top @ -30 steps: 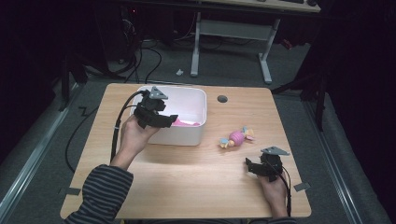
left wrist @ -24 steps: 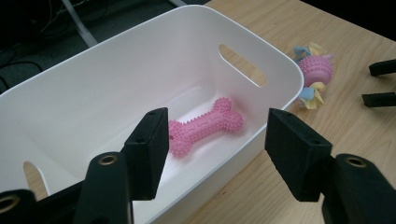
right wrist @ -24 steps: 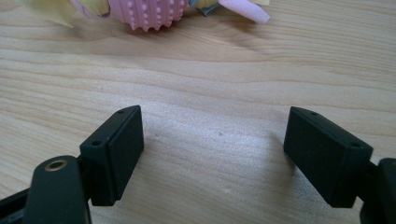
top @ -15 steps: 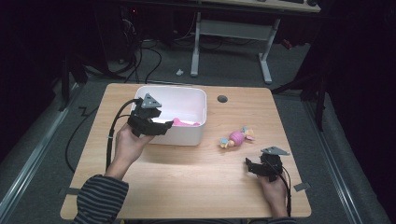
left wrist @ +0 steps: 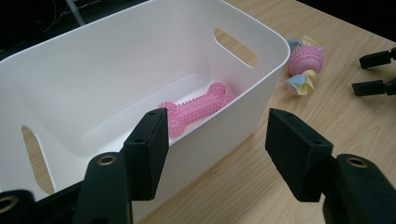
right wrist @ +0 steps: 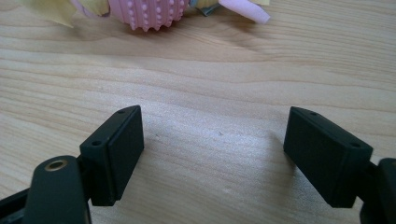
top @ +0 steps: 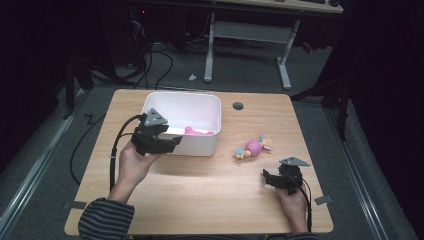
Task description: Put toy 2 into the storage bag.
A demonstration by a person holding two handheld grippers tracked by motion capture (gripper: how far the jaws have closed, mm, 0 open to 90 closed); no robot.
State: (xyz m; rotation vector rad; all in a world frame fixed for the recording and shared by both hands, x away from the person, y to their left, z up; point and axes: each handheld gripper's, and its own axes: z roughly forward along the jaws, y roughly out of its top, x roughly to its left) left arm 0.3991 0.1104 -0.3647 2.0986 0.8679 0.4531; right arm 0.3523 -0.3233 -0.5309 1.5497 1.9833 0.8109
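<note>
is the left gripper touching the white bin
Cannot tell. In the left gripper view the left gripper is open with nothing between its jaws, one jaw overlapping the bin rim, but neither that view nor the high view shows a plain gap or contact.

We see a light wooden worktop (top: pixel 200 195) with a small dark round hole (top: pixel 238 106) near its far edge. Directly on it stands a white bin (top: pixel 200 145) with cut-out handles, towards the far left. Just to the bin's right, apart from it, lies a pink spiky ball toy (top: pixel 253 148) with yellow and blue frills at its ends.
</note>
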